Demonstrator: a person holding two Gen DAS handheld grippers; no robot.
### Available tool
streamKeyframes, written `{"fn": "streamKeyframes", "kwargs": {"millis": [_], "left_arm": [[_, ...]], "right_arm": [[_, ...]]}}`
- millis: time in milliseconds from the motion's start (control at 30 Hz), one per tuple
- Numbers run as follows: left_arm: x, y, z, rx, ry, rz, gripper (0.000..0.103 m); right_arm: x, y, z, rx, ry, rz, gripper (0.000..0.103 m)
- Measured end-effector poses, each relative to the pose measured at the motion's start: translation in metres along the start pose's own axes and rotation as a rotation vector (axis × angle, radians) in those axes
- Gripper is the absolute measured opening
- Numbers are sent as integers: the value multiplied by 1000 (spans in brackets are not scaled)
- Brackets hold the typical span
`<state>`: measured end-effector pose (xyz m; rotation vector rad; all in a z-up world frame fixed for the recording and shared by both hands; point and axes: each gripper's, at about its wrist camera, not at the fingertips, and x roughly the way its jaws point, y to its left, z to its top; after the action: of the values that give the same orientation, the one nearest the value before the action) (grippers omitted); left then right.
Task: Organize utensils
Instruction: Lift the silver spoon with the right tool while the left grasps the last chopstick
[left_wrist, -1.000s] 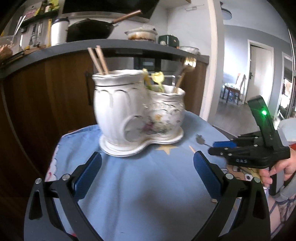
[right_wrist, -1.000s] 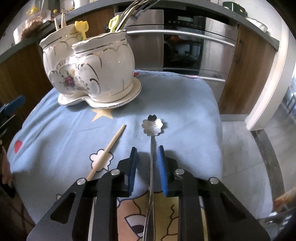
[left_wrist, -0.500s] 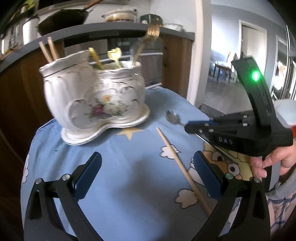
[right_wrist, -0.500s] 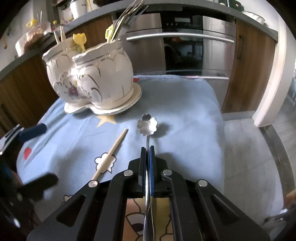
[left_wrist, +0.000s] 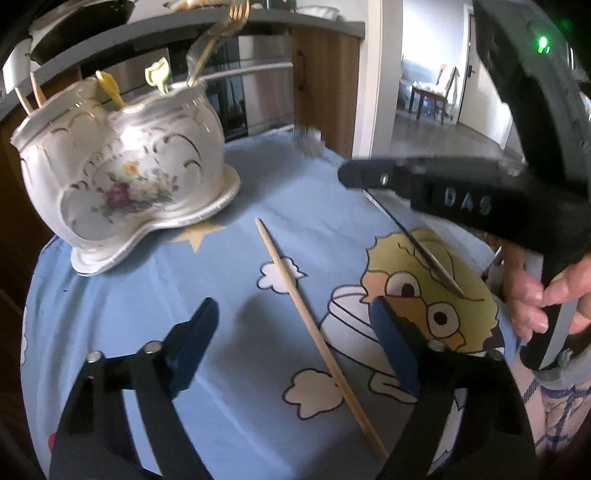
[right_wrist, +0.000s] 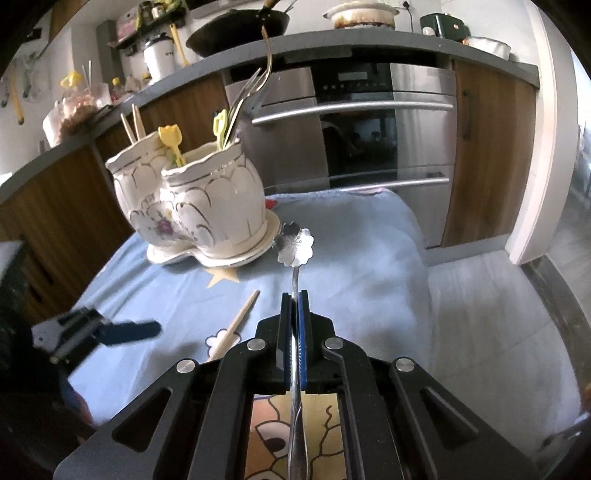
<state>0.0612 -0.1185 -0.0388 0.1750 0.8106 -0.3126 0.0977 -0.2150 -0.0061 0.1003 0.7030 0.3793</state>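
A white two-cup ceramic holder (left_wrist: 122, 177) (right_wrist: 195, 206) stands on the blue tablecloth with chopsticks, yellow picks and forks in it. My right gripper (right_wrist: 294, 302) is shut on a silver flower-shaped spoon (right_wrist: 294, 245) and holds it lifted off the cloth, its bowl near the holder's base. The right gripper also shows in the left wrist view (left_wrist: 347, 173), with the blurred spoon bowl (left_wrist: 308, 142) ahead of it. A single wooden chopstick (left_wrist: 314, 325) (right_wrist: 236, 321) lies on the cloth. My left gripper (left_wrist: 295, 343) is open, low over the chopstick, one jaw on each side.
The blue cartoon-print cloth (left_wrist: 229, 406) covers a small round table. A steel oven (right_wrist: 369, 122) and wooden cabinets stand behind it, under a counter with a wok (right_wrist: 236, 26) and pots. The cloth's edge drops to the floor at the right (right_wrist: 480, 295).
My right gripper closed on the spoon and lifted it off the cloth toward the holder. My left gripper moved right and down, from facing the holder to straddling the chopstick.
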Motion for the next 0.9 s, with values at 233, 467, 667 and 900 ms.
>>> {"fn": "streamKeyframes", "kwargs": {"millis": [233, 467, 667, 900], "left_arm": [[6, 3, -4, -16, 28, -8, 53], [4, 25, -1, -54, 34, -60, 9], [-9, 44, 0, -65, -7, -42, 0], [-34, 72, -2, -112, -67, -55, 0]], "right_arm": [[-7, 2, 2, 5, -37, 20, 4], [-20, 7, 5, -1, -104, 58, 2], [-22, 8, 7, 4, -121, 62, 2], [-33, 14, 9, -15, -182, 62, 2]]}}
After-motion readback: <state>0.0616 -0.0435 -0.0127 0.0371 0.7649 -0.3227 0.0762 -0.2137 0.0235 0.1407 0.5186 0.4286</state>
